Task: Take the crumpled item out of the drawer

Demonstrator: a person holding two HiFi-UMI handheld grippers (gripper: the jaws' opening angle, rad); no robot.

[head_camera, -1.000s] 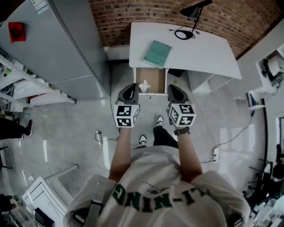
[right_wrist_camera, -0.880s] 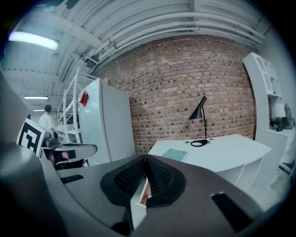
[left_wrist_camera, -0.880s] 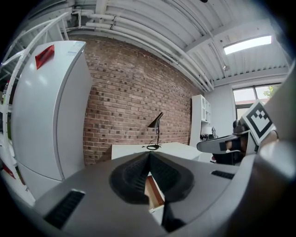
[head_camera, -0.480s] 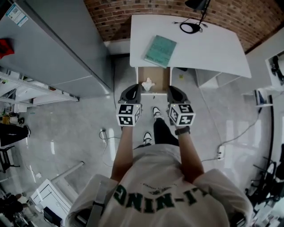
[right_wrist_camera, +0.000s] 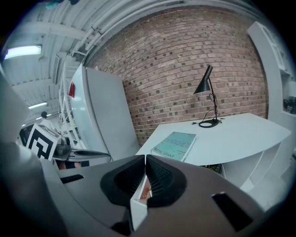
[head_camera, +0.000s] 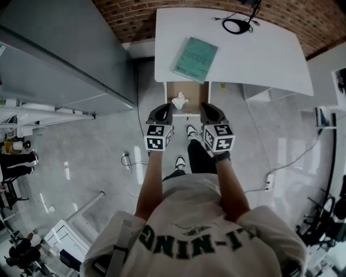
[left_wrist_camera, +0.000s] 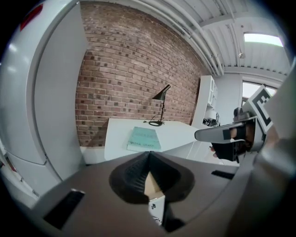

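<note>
We find the left gripper's [left_wrist_camera: 149, 156] fingers [left_wrist_camera: 132, 178] pressed together, holding nothing, and the right gripper's [right_wrist_camera: 144, 159] fingers [right_wrist_camera: 159, 178] likewise. Both hang near the front of the open light-wood drawer [head_camera: 193, 93], where the white crumpled paper [head_camera: 179, 100] lies at its left side. The white surface [head_camera: 259, 59] above carries a teal book [head_camera: 195, 52] and a black lamp [head_camera: 238, 24]. A red brick wall [head_camera: 135, 16] stands behind.

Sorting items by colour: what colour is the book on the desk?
The book is teal; the head view shows it best.
</note>
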